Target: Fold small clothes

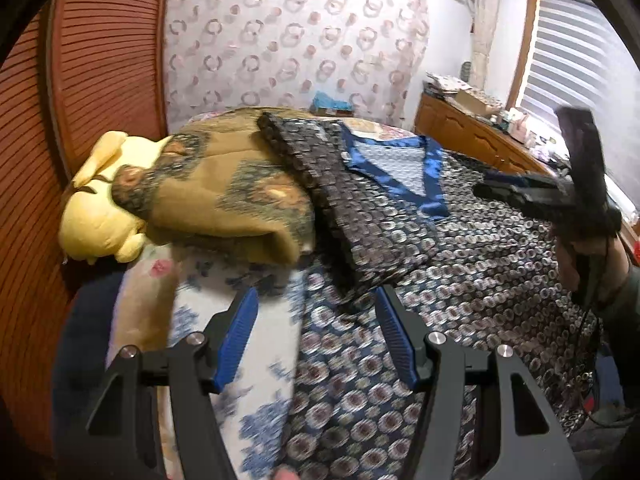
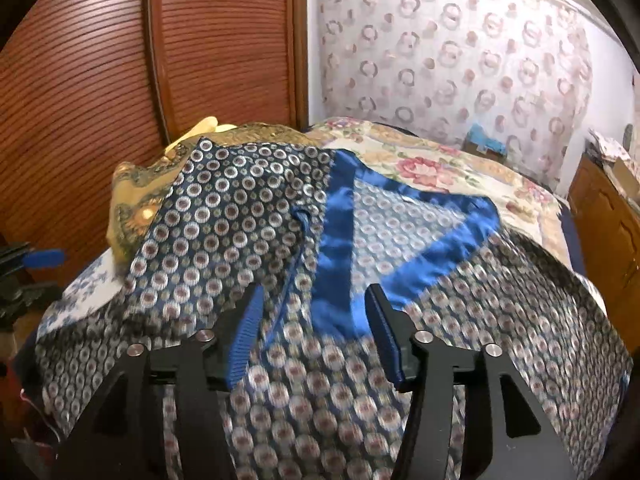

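Bedroom with a bed (image 2: 460, 168) under a floral cover, set against a louvred wooden door (image 2: 80, 80) and a patterned curtain (image 1: 288, 40).

Garment position: the patterned garment (image 2: 224, 216), dark blue with ringed dots and a satin-blue V-neck band (image 2: 340, 240), lies spread across the near side of the bed, one side panel folded over onto its front. Near the far left corner of the bed, a brown patterned blanket (image 1: 224, 200) rests partly on a yellow plush toy (image 1: 96, 216). Left gripper (image 1: 316, 336): jaws apart, nothing between them, hovering over the near left edge where garment meets cover. Right gripper (image 2: 312, 332): jaws apart, empty, above the garment just below the neck band.
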`<state>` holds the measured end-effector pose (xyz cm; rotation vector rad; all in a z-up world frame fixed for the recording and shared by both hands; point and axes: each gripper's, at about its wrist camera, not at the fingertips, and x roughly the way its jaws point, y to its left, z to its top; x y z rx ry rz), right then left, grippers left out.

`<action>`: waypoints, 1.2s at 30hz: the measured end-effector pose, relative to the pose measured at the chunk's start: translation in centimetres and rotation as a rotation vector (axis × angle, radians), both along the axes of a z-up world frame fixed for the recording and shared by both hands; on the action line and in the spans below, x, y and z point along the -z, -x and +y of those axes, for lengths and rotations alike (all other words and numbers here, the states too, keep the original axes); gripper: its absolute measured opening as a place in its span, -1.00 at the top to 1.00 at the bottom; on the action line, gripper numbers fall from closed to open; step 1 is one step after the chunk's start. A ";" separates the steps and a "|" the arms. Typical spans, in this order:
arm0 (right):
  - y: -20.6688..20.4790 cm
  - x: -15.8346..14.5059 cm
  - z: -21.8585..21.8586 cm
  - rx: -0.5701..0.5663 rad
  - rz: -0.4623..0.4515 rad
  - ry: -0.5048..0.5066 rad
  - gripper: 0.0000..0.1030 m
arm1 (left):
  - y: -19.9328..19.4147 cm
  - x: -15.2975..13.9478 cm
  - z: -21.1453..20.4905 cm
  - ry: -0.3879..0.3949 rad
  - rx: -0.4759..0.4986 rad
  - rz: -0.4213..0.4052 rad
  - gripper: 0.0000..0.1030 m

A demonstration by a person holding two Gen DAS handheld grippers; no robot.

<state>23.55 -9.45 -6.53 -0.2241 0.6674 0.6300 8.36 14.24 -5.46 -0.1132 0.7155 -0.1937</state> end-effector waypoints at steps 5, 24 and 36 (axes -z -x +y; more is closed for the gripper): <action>3.4 0.9 -3.8 0.018 -0.001 -0.004 -0.17 | -1.9 0.1 -1.9 0.021 0.058 0.011 0.05; 6.0 5.5 -8.1 0.052 0.083 0.004 -0.17 | -8.3 2.1 -4.1 -0.077 0.082 0.152 1.00; 5.8 5.6 -8.6 0.054 0.097 -0.031 -0.17 | -7.9 -4.6 4.6 -0.124 -0.070 0.053 1.00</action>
